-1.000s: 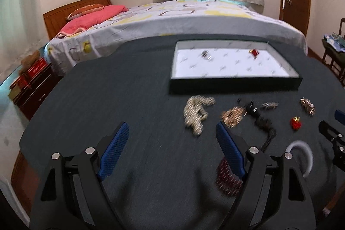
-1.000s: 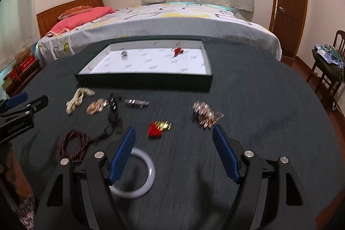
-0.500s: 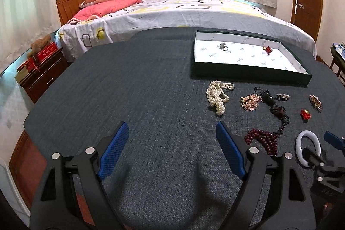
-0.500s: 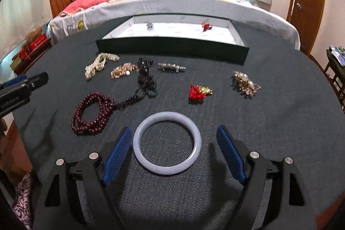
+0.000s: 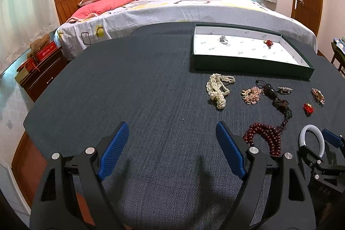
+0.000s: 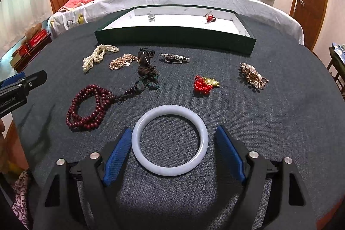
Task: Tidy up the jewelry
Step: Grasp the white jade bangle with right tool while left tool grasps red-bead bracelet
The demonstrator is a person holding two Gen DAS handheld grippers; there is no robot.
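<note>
Between the right gripper's (image 6: 173,148) parted fingers, which have just been narrowing, lies one pale bangle (image 6: 170,140), the left pad at its rim, the right pad apart. Seven more pieces are scattered above it, among them a pearl strand (image 6: 98,56) and dark red beads (image 6: 89,106). Two trinkets lie in the green tray (image 6: 174,36) at upper centre. At left edge, the left gripper (image 5: 170,150), spread wide and empty, reads "Robot.AI".

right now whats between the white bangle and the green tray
In the right wrist view, the red knotted charm lies between the white bangle and the green tray, with the silver hair clip nearer the tray; otherwise bare cloth.
</note>
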